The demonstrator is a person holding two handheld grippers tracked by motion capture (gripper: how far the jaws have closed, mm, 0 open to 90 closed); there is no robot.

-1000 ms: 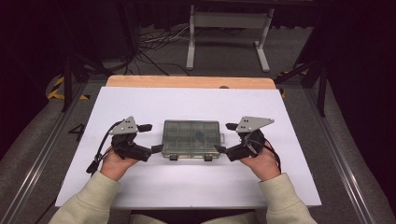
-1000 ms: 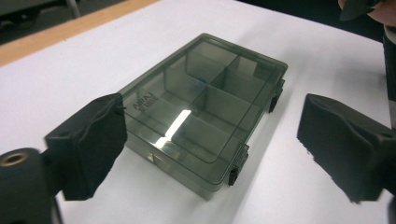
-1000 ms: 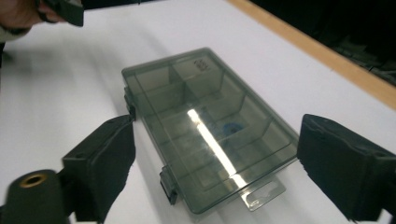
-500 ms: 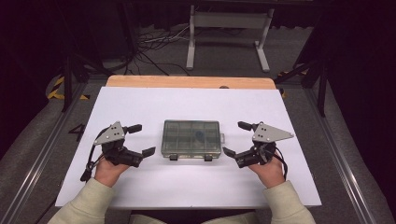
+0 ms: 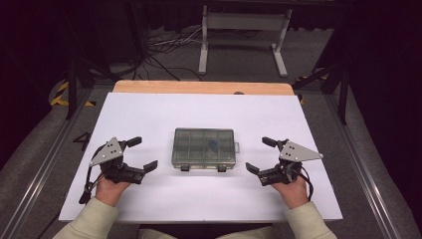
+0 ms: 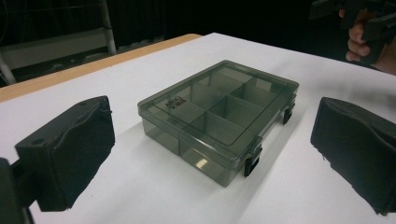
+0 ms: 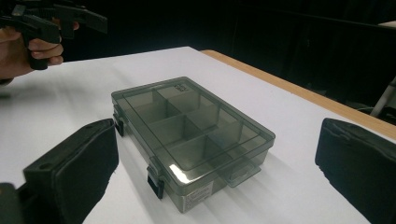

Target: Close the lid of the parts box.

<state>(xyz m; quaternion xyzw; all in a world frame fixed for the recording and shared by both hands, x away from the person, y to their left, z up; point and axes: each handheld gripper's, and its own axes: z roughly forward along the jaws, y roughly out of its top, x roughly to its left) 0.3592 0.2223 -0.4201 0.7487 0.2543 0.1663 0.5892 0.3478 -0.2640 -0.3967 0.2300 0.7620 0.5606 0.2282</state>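
A smoky, see-through compartment box [image 5: 204,149] lies flat in the middle of the white table [image 5: 149,114], lid closed, its two black latches [image 5: 203,168] on the near side facing the person. Through the lid the dividers show, and the left gripper view [image 6: 219,119] and right gripper view [image 7: 191,133] each look across it from one end. The left gripper [image 5: 138,153] sits at the left of the box, well apart from it, held in the person's left hand [image 5: 112,185] near the table's near edge; its jaws have just been opening and now stand wide apart with nothing between them. The right gripper [image 5: 261,155] mirrors it at the right of the box, also well clear, in the right hand [image 5: 291,189]; its jaws too have just been opening and are spread wide, holding nothing. Both grippers point inward toward the box. A strip of bare wood [image 5: 199,87] runs along the table's far edge, and beyond it a white metal stand [image 5: 244,35] rests on the dark floor.
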